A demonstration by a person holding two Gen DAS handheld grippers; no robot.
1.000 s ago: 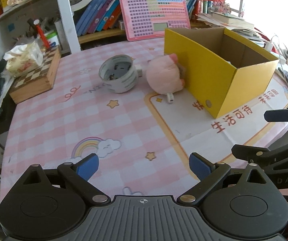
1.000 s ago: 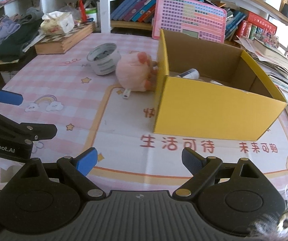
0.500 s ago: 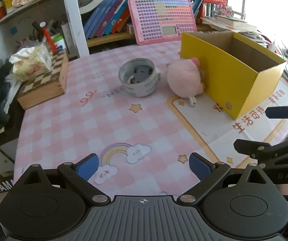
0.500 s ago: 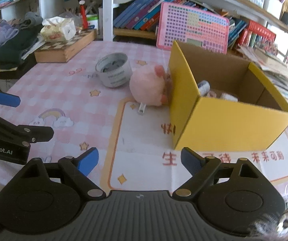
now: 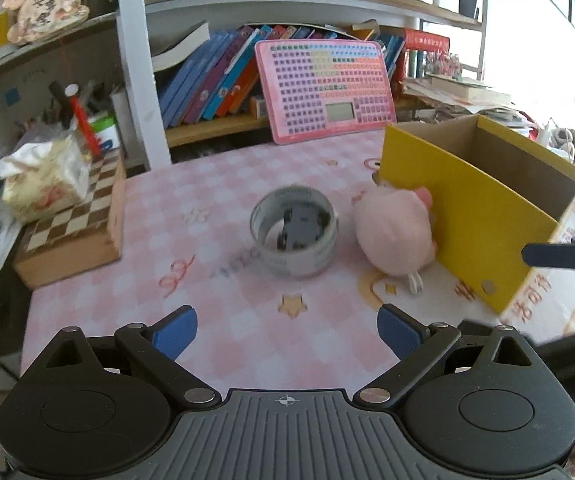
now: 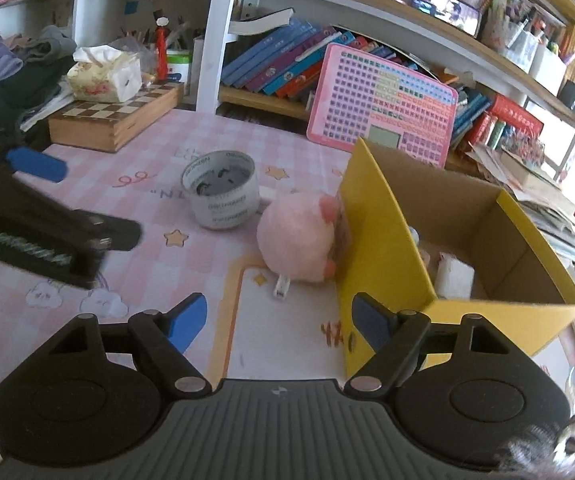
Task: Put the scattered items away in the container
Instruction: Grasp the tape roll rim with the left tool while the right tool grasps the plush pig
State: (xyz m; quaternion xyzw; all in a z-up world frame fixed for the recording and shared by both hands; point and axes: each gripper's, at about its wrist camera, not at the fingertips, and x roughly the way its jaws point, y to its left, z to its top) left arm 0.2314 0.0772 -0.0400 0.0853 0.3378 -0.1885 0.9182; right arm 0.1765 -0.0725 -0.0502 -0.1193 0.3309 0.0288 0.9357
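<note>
chessboard box [image 5: 75,226] | tissue pack [image 5: 43,178] on it | pink keyboard toy [image 5: 325,90] | books [image 5: 215,76]

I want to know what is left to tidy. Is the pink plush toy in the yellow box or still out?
Out. The plush toy lies on the table, pressed against the outside of the yellow box.

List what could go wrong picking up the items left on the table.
The pink plush toy presses against the yellow box wall, so closing on it may shove the light box. The tape roll stands close beside the plush, leaving little finger room between them. The left gripper and right gripper, both open, could collide there.
</note>
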